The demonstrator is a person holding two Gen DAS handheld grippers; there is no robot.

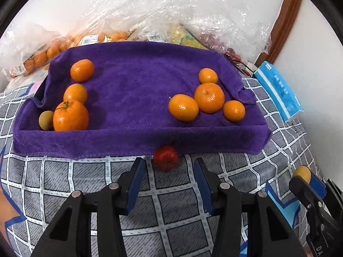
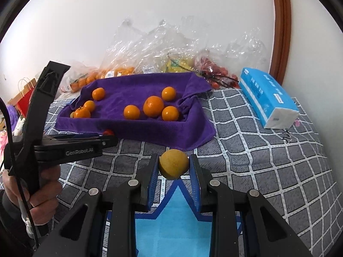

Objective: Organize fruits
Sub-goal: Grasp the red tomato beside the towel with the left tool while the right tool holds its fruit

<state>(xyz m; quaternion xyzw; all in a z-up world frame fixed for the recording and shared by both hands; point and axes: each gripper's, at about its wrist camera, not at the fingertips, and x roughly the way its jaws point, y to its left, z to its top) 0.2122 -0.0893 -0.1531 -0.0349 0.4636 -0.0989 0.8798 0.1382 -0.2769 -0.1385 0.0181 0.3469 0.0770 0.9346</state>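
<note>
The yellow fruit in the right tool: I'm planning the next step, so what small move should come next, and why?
Probably carry the yellow fruit forward over the near rim of the purple towel-lined tray before releasing. The right tool is shut on it above the checked cover, short of the tray, where the oranges already lie. The left tool is open just short of a red fruit.
</note>
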